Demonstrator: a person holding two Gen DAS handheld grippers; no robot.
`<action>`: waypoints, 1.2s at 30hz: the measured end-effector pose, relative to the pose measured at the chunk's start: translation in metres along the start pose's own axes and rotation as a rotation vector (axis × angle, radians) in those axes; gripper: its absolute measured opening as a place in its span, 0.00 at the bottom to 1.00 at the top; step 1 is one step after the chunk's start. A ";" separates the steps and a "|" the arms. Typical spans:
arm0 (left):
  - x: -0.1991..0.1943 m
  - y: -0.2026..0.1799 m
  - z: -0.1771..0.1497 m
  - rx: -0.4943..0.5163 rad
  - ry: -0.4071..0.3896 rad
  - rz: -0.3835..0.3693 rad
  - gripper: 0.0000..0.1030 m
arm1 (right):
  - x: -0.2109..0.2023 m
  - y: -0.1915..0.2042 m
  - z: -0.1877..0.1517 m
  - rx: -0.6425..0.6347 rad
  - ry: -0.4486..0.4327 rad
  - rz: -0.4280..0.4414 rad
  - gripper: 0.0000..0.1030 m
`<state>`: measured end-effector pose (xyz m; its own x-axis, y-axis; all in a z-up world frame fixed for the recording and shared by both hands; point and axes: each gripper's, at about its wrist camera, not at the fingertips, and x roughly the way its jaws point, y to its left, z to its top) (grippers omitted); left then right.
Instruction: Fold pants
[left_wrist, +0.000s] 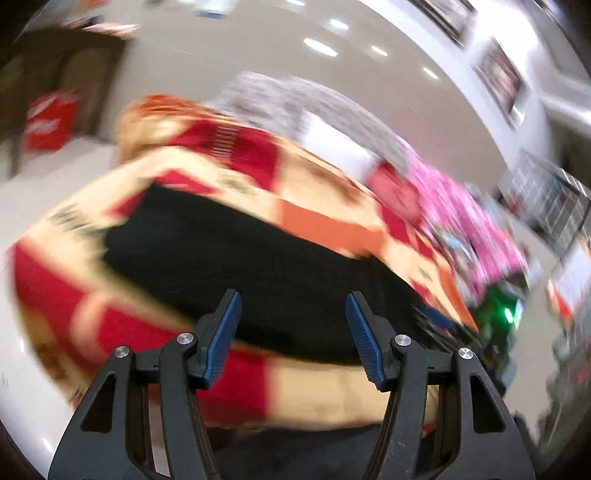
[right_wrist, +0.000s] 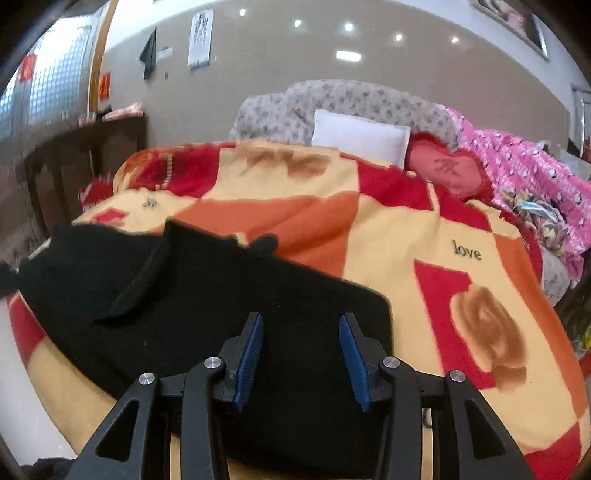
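Black knitted pants lie spread on a bed covered by a red, orange and cream blanket. In the right wrist view one part is folded over, with a ridge near the left. My right gripper is open and empty, just above the pants' near right part. In the blurred left wrist view the pants lie across the middle. My left gripper is open and empty above their near edge. The right gripper's tip seems to show at the pants' right end.
A white pillow, a red heart cushion and a floral quilt lie at the head of the bed. Pink bedding is piled on the right. A dark cabinet stands left of the bed.
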<state>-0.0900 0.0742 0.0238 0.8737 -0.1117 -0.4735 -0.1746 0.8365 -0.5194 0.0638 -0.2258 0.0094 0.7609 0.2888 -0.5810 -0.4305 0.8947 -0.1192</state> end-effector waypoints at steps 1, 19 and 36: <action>-0.004 0.016 0.000 -0.068 -0.004 0.029 0.61 | 0.000 0.001 0.001 -0.013 -0.002 -0.003 0.40; 0.027 0.111 0.026 -0.741 0.049 -0.167 0.65 | -0.002 0.003 -0.004 -0.022 -0.006 -0.013 0.40; 0.015 0.083 0.025 -0.391 -0.027 0.168 0.10 | -0.002 0.002 -0.004 -0.021 -0.006 -0.013 0.40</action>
<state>-0.0800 0.1554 -0.0089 0.8289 0.0274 -0.5587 -0.4703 0.5750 -0.6695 0.0593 -0.2255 0.0074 0.7694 0.2798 -0.5743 -0.4309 0.8910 -0.1432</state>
